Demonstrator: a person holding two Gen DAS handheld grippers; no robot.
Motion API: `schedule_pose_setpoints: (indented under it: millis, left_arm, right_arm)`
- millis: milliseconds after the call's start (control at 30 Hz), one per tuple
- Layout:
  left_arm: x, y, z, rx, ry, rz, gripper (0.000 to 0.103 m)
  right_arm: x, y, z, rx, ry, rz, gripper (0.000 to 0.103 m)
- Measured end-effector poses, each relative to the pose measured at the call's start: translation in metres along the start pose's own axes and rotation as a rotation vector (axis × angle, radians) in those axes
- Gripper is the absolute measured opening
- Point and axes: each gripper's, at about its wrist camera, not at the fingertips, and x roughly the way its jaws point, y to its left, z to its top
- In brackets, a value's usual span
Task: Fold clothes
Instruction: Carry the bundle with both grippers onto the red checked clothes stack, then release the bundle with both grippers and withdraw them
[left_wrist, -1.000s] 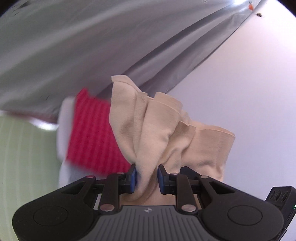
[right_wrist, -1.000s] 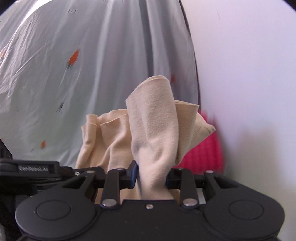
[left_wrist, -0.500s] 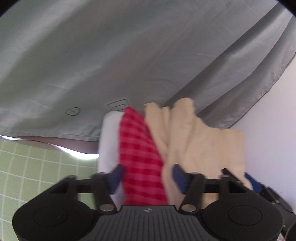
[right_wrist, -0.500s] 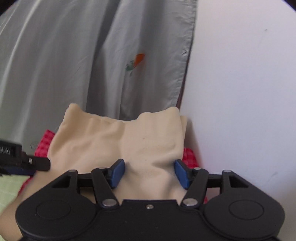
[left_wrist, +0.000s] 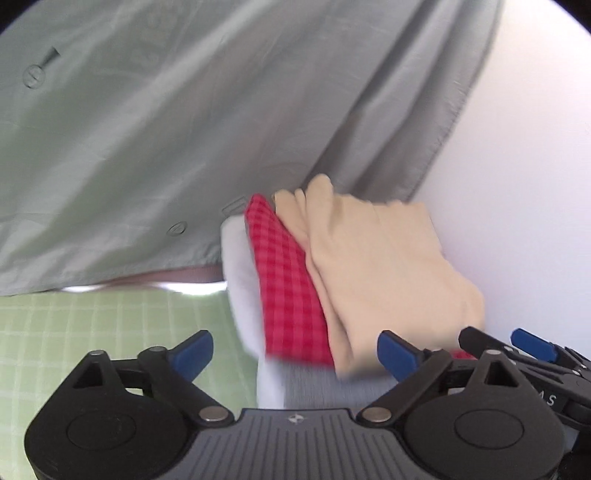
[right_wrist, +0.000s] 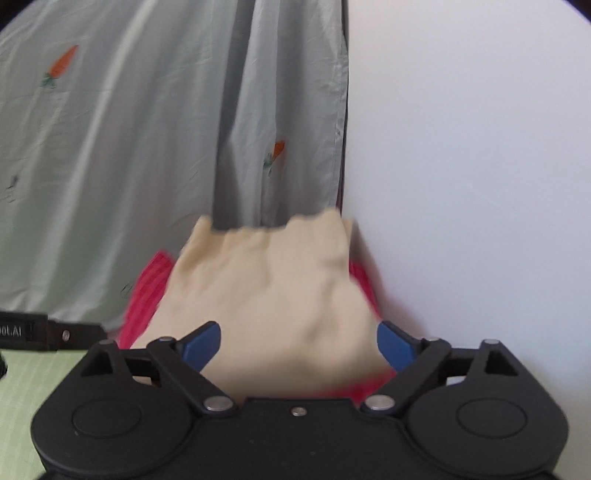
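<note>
A folded beige cloth (left_wrist: 380, 266) lies on top of a stack: a red checked cloth (left_wrist: 288, 291) under it and a white-grey cloth (left_wrist: 243, 280) at the bottom. My left gripper (left_wrist: 295, 354) is open and empty just in front of the stack. My right gripper (right_wrist: 297, 343) is open and empty, its blue pads on either side of the beige cloth (right_wrist: 266, 291), with the red cloth (right_wrist: 144, 295) showing at both sides. The right gripper's tips also show in the left wrist view (left_wrist: 532, 341).
A grey curtain (right_wrist: 147, 147) with small carrot prints hangs behind the stack. A white wall (right_wrist: 461, 184) stands to the right. A light green checked surface (left_wrist: 92, 325) lies to the left of the stack. The left gripper's body shows at the left edge of the right wrist view (right_wrist: 44, 334).
Both grippers have let go of the beige cloth and opened wide. The cloth now rests on the red cloth, and both grippers have drawn back a little.
</note>
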Motion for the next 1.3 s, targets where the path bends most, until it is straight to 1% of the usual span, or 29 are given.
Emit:
schedule_pose_setpoints:
  millis: [33, 133, 167, 233, 333, 433, 500, 600, 700, 800, 867, 1300]
  left_arm:
    - [-0.012, -0.005, -0.008, 0.017, -0.004, 0.017, 0.097]
    - [-0.048, -0.011, -0.029, 0.025, -0.013, 0.009, 0.102]
    - [-0.060, -0.013, -0.036, 0.024, -0.011, -0.003, 0.103]
    - [-0.081, -0.017, -0.051, 0.040, -0.014, 0.002, 0.103]
    - [-0.107, -0.024, -0.072, 0.094, -0.032, 0.043, 0.103]
    - [-0.124, -0.027, -0.090, 0.142, -0.014, 0.055, 0.103]
    - [-0.135, -0.028, -0.102, 0.165, -0.014, 0.069, 0.103]
    - [-0.148, -0.028, -0.116, 0.172, -0.003, 0.053, 0.103]
    - [-0.157, -0.027, -0.126, 0.185, 0.005, 0.044, 0.103]
    - [-0.165, -0.028, -0.133, 0.200, 0.001, 0.030, 0.103]
    - [-0.170, -0.028, -0.136, 0.206, -0.003, 0.021, 0.103]
    - [-0.178, -0.028, -0.140, 0.197, -0.018, -0.009, 0.103]
  right_arm:
    - [-0.014, 0.000, -0.007, 0.012, 0.012, 0.000, 0.098]
    - [-0.055, 0.003, -0.029, 0.035, 0.037, -0.016, 0.103]
    - [-0.069, 0.005, -0.035, 0.039, 0.042, -0.022, 0.103]
    - [-0.091, 0.010, -0.047, 0.042, 0.047, -0.022, 0.103]
    - [-0.124, 0.017, -0.064, 0.047, 0.056, -0.021, 0.103]
    - [-0.158, 0.024, -0.081, 0.051, 0.064, -0.021, 0.103]
    - [-0.173, 0.028, -0.090, 0.052, 0.078, -0.029, 0.103]
    - [-0.192, 0.030, -0.100, 0.048, 0.083, -0.055, 0.103]
    - [-0.204, 0.032, -0.108, 0.032, 0.096, -0.083, 0.103]
    - [-0.212, 0.033, -0.114, 0.025, 0.113, -0.060, 0.103]
    - [-0.217, 0.033, -0.115, 0.033, 0.108, -0.066, 0.103]
    - [-0.228, 0.031, -0.117, 0.045, 0.102, -0.094, 0.103]
